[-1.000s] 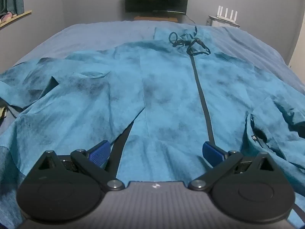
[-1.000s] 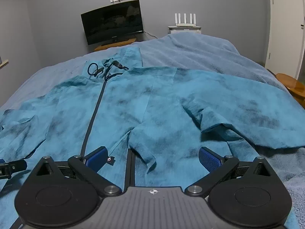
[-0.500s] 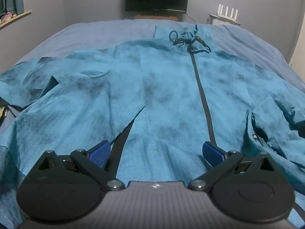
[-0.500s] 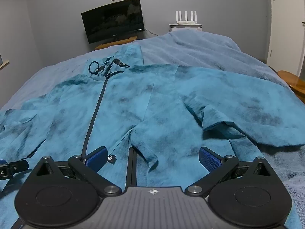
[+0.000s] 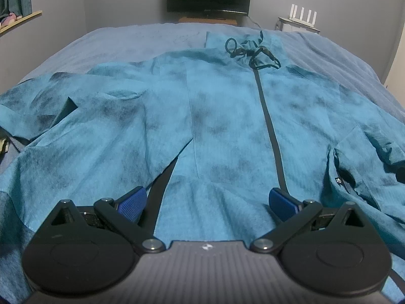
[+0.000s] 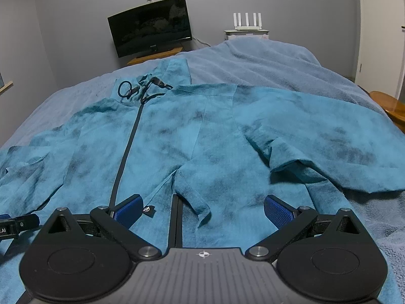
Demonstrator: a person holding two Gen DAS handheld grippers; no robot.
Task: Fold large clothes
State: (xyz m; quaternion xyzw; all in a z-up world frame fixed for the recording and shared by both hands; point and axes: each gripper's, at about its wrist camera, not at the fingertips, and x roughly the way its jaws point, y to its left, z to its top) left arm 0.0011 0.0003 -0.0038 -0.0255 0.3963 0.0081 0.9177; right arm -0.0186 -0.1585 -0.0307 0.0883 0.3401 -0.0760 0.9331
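Nothing shifted; jacket (image 5: 222,131) flat, monitor (image 6: 152,26), perhaps router (image 6: 248,21) behind.

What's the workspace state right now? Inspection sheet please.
Surface: bed covered by a blue blanket, rumpled at the far right.
Job's things: teal jacket spread front-up, dark zipper closed, sleeves out to both sides with creases, drawcords tangled at the collar.
Clutter: nothing seen on the bed.
Grippers: left hand-held gripper and right hand-held gripper both open over the hem, holding nothing.
Cables: one runs from the monitor towards the router.
Surroundings: grey walls, wooden stool at right, shelf at left.
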